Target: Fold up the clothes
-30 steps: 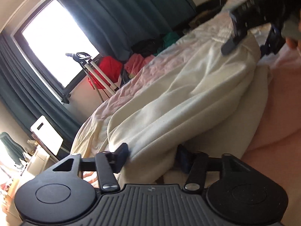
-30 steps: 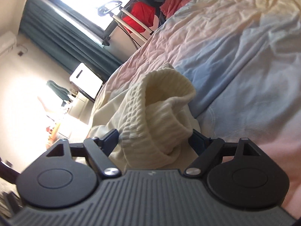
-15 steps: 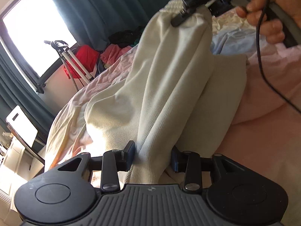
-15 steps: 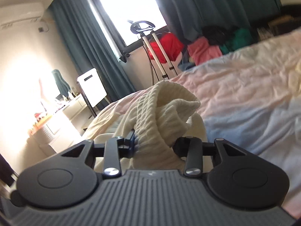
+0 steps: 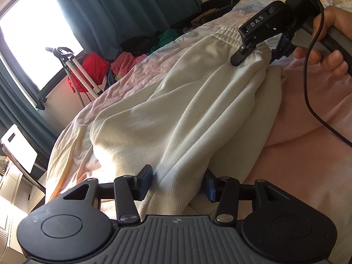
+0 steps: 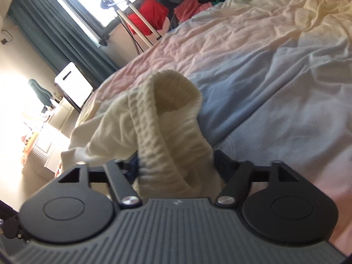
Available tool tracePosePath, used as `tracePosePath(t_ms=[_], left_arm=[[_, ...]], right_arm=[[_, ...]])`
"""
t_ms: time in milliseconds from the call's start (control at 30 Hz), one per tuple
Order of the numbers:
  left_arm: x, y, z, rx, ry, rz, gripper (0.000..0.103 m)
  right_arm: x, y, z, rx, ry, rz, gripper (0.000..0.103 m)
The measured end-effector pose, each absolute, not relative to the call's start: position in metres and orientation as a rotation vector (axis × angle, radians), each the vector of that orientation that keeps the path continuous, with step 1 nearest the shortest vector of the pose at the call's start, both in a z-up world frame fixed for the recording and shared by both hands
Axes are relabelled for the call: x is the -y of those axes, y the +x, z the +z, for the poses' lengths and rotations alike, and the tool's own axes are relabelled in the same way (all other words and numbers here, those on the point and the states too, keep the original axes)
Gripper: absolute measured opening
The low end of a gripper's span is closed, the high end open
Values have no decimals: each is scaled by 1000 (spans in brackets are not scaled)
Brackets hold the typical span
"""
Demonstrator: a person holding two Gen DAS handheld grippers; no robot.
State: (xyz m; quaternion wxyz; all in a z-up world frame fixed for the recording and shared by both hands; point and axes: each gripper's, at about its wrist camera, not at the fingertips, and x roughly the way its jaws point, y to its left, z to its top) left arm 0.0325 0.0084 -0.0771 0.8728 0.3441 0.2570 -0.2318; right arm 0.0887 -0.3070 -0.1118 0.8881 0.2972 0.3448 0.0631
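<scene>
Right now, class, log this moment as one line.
left hand-held gripper: shut on cream trousers | right hand-held gripper: shut on waistband | bed: underneath

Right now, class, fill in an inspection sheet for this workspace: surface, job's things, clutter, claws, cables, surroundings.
Surface: bed with a rumpled pastel sheet.
Job's things: cream trousers, stretched between both claws, waistband bunched.
Clutter: clothes pile by the bed's far edge.
Claws: left claw shut on the leg end; right claw shut on the waistband.
Cables: black cable hanging from the right claw over the bed.
Surroundings: window, teal curtains, stand, white chair.
</scene>
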Motion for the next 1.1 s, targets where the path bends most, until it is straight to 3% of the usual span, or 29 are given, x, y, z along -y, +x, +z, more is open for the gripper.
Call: tracePosePath(t_ms=[133,267,500,633,800,967,1100], left_arm=[[-8,31,-76,-540,723,-480,52],[-8,33,-74,-555,696,-483,56],[-11,33,-72,-567,665,-478,60],[-20,37,-57,-614,520,-493,68],[-45,39,-29,-638,246,-529,82],[-92,61,-18,-753,-170,-468,89],[-121,81,-41,-897,-460,-424,88]], right_arm=[[307,88,-124,-777,667,192,85],[306,97,-137,-818,736,288,96],[296,88,-120,-746,686,383,96],[279,89,-126,-810,560,332,94],[286,79,-112,-785,580,265,56],[296,70,-94,-702,624,222,41],[305,68,-91,-628,656,229,39]])
